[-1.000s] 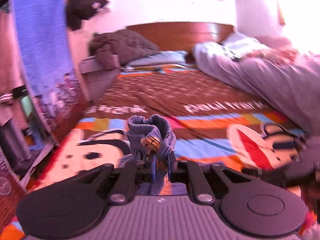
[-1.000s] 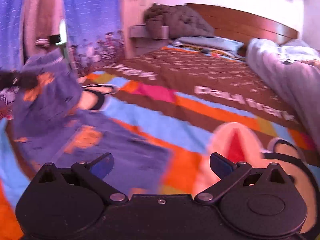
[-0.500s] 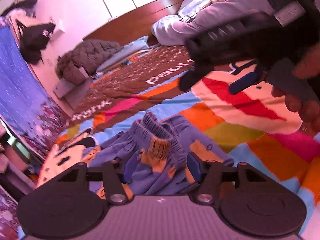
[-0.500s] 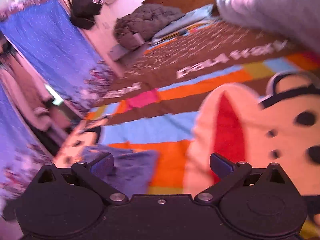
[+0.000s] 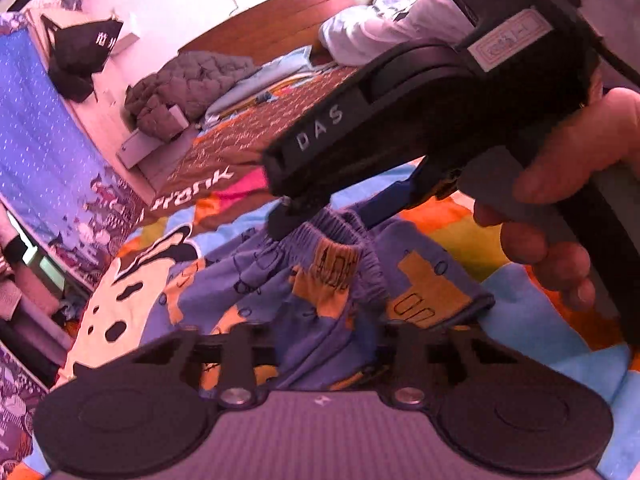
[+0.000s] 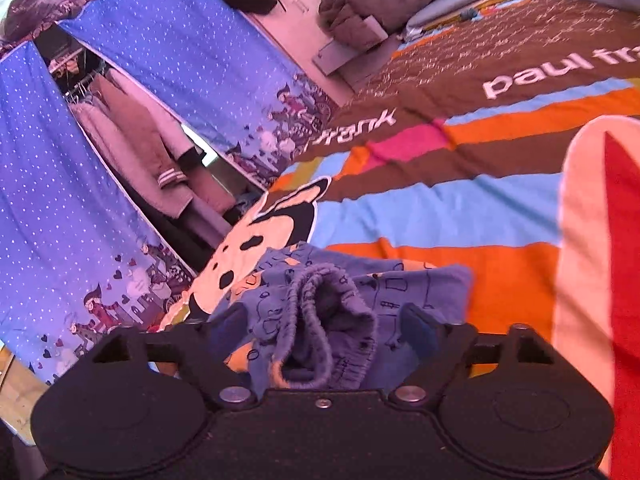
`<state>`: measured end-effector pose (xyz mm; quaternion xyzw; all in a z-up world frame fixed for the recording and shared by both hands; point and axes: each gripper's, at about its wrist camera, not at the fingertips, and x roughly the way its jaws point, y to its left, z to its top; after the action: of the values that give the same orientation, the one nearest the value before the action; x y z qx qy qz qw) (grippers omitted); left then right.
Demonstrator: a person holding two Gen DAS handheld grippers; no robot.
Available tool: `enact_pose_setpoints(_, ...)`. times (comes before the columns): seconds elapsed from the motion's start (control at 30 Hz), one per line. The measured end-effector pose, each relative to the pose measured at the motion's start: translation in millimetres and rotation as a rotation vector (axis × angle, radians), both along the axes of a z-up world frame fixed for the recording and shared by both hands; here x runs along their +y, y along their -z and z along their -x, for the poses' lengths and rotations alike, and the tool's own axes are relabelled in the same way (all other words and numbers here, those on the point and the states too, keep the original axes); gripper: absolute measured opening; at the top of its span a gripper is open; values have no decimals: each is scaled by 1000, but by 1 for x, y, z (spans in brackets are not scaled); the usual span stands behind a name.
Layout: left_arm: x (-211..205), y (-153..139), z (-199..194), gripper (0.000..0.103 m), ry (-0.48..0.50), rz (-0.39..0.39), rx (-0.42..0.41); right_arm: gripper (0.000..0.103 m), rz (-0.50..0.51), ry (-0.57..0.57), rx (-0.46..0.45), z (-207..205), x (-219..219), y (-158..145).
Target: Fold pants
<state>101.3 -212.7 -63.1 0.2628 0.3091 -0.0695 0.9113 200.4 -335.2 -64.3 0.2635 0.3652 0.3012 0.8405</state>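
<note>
The blue pants (image 5: 332, 280) with orange patches lie bunched on the striped bedspread (image 5: 460, 224), elastic waistband uppermost. My left gripper (image 5: 328, 344) sits low at their near side. Its jaws are closing, and cloth fills the narrow gap and covers the pads. A hand (image 5: 560, 184) holds my right gripper (image 5: 336, 220) just beyond, its fingers straddling the waistband from above. In the right wrist view the folded waistband (image 6: 316, 312) stands between the blue pads (image 6: 234, 320) of the right gripper (image 6: 326, 324). Those jaws are closing but still stand apart from the cloth.
The bedspread (image 6: 460, 208) stretches away to a wooden headboard (image 5: 280, 32). A brown quilted jacket (image 5: 188, 80) and a pale duvet (image 5: 400, 24) lie at the far end. A blue dotted curtain (image 6: 180, 60) hangs along the left of the bed.
The left gripper came down with the lifted pants onto the bed, opened, then narrowed on the cloth. The right gripper swung in over the waistband and its jaws drew closer together.
</note>
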Motion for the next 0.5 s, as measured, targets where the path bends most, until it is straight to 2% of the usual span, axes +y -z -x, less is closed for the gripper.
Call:
enact_pose_setpoints(0.03,2,0,-2,24,-12,4,10,58,0,0,14,-2,2,2)
enact_pose_setpoints(0.1,6,-2,-4,15,-21,31,26,45,-8,1,34,-4,3,6)
enact_pose_setpoints(0.17,10,-5,-4,7,-27,59,25,37,-14,9,35,-4,1,8)
enact_pose_setpoints(0.23,13,-10,-2,4,-24,90,22,21,-28,15,29,-3,-2,7)
enact_pose_setpoints(0.33,16,-19,1,4,-27,119,21,16,-57,16,21,-1,-4,1)
enact_pose_setpoints(0.5,12,-33,9,4,-11,153,20,16,-33,20,-11,10,-10,-19)
